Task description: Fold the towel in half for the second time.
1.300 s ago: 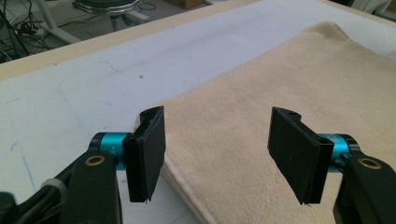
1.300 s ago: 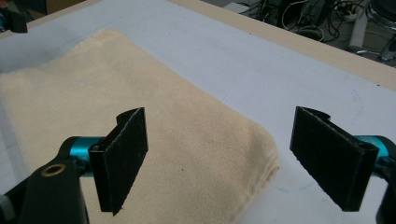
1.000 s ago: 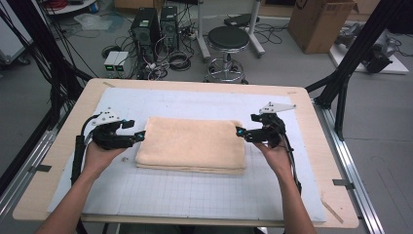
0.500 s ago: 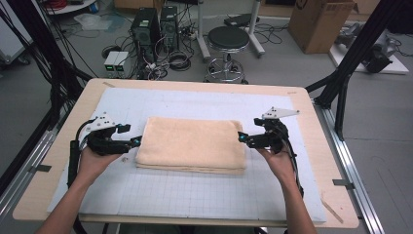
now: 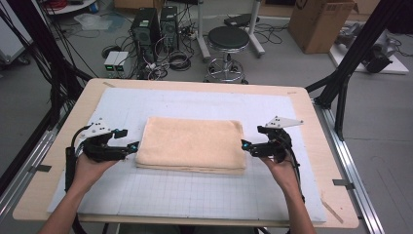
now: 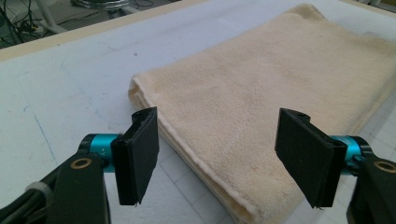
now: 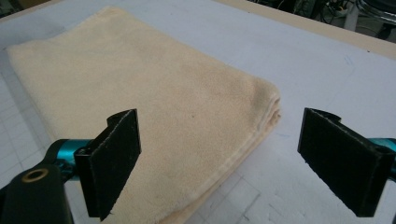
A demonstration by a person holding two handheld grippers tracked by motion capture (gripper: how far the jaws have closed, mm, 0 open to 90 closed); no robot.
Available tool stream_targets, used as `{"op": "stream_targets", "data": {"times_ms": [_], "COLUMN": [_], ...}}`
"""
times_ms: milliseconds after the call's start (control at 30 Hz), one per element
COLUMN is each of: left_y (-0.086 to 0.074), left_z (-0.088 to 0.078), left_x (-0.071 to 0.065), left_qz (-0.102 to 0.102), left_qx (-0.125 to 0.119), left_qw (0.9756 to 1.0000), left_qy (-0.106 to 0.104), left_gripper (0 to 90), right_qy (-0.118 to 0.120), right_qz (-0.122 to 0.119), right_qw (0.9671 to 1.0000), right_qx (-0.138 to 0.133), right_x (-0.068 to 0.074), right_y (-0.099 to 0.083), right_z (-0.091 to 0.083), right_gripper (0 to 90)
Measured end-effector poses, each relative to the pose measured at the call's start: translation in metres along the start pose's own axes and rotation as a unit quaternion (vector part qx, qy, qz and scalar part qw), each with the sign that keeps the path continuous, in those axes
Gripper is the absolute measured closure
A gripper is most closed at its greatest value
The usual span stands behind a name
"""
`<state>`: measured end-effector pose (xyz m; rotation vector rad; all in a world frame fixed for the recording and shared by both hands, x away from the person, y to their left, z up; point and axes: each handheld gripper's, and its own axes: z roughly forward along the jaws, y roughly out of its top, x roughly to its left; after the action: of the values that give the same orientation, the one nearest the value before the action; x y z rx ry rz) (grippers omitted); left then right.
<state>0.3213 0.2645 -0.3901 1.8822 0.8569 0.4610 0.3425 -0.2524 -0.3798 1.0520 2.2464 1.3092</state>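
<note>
At the towel's (image 5: 191,145) short edges, left tongs (image 5: 131,146) and right tongs (image 5: 245,146) gape; bare mat (image 5: 195,195) around.

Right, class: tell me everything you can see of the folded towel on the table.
The towel is pale cream terry cloth, soft and fluffy, folded flat into a neat rectangle with stacked layers visible along its near edge and ends. It lies about mid-table on the white gridded mat, long side running left to right. Nothing rests on it. The left claw and right claw sit open, one at each short end, neither gripping it.
</note>
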Motion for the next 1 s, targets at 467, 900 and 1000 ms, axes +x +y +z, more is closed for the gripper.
{"op": "stream_targets", "data": {"times_ms": [467,900,1000], "left_y": [-0.012,-0.018,-0.018], "left_z": [-0.007,-0.017,-0.019], "left_x": [-0.007,-0.015,-0.017], "left_qz": [0.001,0.004,0.007], "left_qx": [0.002,-0.005,-0.005], "left_qw": [1.0,1.0,1.0], "left_qy": [0.0,-0.001,0.0], "left_gripper": [30.1,29.8,29.7], "right_qy": [-0.002,-0.007,-0.007], "right_qz": [-0.003,0.005,0.008], "right_qw": [1.0,0.9999,0.9999], "right_qx": [-0.001,-0.006,-0.006], "right_x": [0.005,0.006,0.007], "right_y": [-0.016,-0.033,-0.037], "right_z": [-0.012,-0.027,-0.03], "right_gripper": [12.6,12.6,12.6]}}
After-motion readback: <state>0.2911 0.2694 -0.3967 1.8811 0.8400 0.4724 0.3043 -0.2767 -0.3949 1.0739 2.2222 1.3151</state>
